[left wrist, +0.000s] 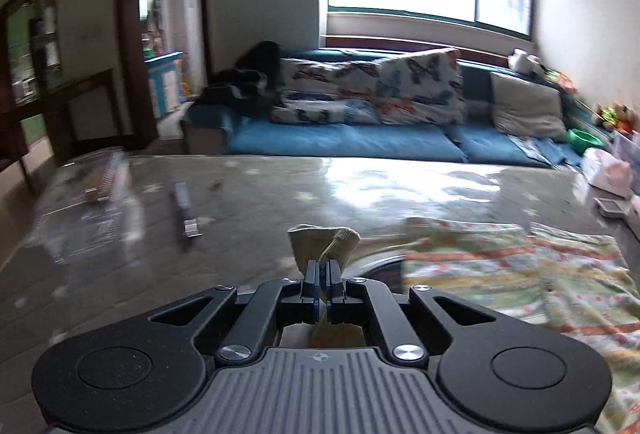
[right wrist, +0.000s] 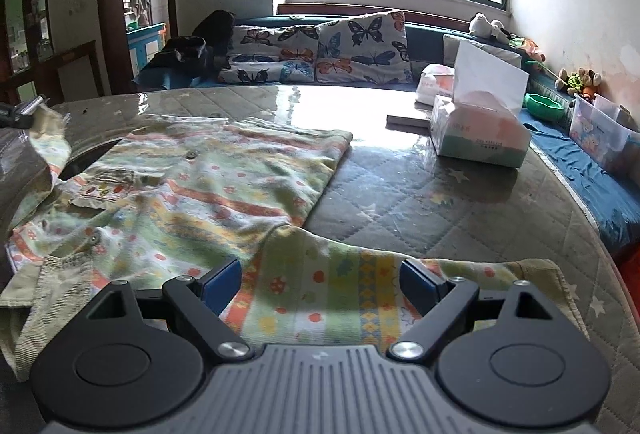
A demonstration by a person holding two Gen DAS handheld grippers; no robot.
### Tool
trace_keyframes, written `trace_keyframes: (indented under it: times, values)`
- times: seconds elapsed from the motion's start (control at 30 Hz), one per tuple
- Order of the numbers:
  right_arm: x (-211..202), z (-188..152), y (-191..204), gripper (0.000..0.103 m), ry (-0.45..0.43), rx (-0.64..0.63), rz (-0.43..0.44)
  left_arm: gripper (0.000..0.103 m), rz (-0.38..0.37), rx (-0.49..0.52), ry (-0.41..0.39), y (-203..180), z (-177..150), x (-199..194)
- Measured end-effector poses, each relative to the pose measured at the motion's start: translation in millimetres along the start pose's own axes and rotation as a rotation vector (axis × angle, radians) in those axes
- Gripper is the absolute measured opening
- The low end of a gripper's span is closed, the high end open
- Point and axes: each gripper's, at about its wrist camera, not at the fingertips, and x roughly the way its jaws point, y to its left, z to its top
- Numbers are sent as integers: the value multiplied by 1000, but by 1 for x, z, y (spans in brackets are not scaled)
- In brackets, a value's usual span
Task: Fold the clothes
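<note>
Surface (right wrist: 420, 202) quilted, grey-green, glossy cover, sofa (right wrist: 412, 46) behind it. Small garment (right wrist: 192, 194) spread flat on the surface, left of the tissue box (right wrist: 476, 130): green, orange, yellow and white stripes with small prints, ribbed olive cuffs, snap buttons, a chest pocket. One sleeve runs toward the camera under the right tool (right wrist: 320, 284), its fingers spread wide, touching nothing I can confirm. Left tool (left wrist: 323, 284) pinched tight on an olive cuff (left wrist: 326, 244), cloth bunched above the fingers; that end is lifted off the surface.

Right wrist view only: whole garment, tissue box well right of it, butterfly cushions (right wrist: 320, 50) behind, left tool at the far left edge. Left wrist view only: blurred dark stick-like item (left wrist: 185, 208) left of the garment; garment just its edge at right.

Tissue box print too small to read.
</note>
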Motion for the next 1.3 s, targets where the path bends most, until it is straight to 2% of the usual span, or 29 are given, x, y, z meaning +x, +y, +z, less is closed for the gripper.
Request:
trace_keyframes:
  times: [0.27, 0.57, 0.83, 1.07, 1.3]
  values:
    - [-4, 14, 22, 88, -26, -58, 46, 3, 116, -64, -9, 53, -21, -27]
    - [8, 39, 86, 88, -35, -200, 199, 3, 190, -115, 28, 92, -51, -39]
    - [32, 33, 146, 88, 23, -298, 306, 3, 211, -144, 55, 108, -65, -39]
    - [45, 12, 164, 88, 111, -381, 318, 3, 226, -135, 91, 114, -72, -30]
    - [37, 30, 177, 88, 69, -425, 354, 6, 264, -132, 139, 122, -79, -20]
